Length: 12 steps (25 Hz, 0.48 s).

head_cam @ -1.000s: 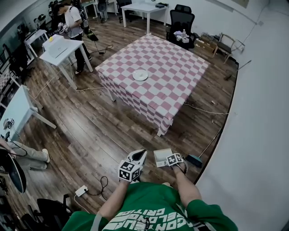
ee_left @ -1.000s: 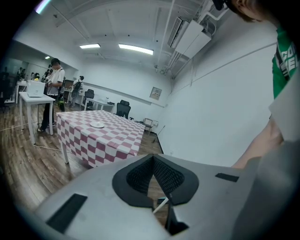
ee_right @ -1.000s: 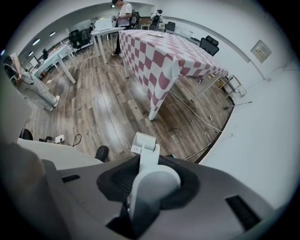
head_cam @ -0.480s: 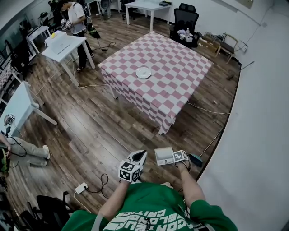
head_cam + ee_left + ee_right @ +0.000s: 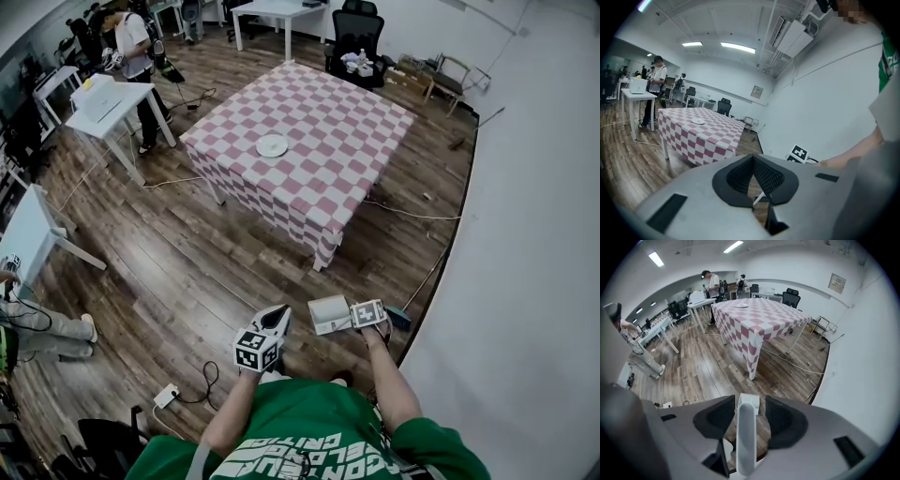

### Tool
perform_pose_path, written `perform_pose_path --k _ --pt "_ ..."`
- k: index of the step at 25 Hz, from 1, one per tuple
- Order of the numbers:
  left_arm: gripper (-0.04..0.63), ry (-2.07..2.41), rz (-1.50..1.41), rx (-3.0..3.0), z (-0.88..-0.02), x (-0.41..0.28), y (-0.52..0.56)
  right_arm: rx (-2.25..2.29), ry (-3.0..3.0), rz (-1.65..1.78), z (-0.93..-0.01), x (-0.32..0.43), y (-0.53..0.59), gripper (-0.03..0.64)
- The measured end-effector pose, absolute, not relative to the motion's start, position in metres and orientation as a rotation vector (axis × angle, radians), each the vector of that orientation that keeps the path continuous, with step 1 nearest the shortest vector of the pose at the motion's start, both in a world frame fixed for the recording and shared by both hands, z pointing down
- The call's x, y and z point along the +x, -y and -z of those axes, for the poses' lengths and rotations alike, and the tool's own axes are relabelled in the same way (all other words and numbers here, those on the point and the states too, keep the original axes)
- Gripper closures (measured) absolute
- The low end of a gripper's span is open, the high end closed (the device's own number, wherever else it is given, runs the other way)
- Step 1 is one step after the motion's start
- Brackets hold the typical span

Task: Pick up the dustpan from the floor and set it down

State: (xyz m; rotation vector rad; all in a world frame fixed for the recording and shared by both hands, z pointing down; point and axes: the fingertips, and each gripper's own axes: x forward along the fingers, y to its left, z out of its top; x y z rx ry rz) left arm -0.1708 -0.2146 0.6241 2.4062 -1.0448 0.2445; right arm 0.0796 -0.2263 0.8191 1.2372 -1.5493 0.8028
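1. Plainly, the right tongs (image 5: 748,414) stand wide apart and have just been opening; the dustpan's handle (image 5: 745,441) runs between the jaws with a gap on either side, so nothing is gripped
2. The dustpan (image 5: 327,315) sits low on the floor (image 5: 187,272) just ahead of the right tongs, near the wall (image 5: 525,234) and well apart from the checked desk (image 5: 309,159); whether its pan lies flat I cannot quite tell
3. Its long axis follows the line the right tongs point along, steeply down, handle nearest and pan beyond; a clean withdrawal would, I judge, go straight back along that handle
4. The left tongs (image 5: 753,164) are closed tip to tip on nothing, and lie further from the dustpan
5. The head view gives the dustpan's place on the floor; only the right gripper view shows the gaps beside the handle
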Motion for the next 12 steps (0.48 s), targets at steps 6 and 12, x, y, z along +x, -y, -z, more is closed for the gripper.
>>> perform_pose_path --k 6,12 --pt "0.592 1.033 -0.232 2.408 -0.616 -0.152 0.218 1.400 1.702 -0.738 -0.754 0.092 0.229 0.426" --pt "0.592 0.985 -0.265 2.486 -0.603 -0.116 0.221 1.599 1.783 -0.669 -0.668 0.111 0.216 0.462"
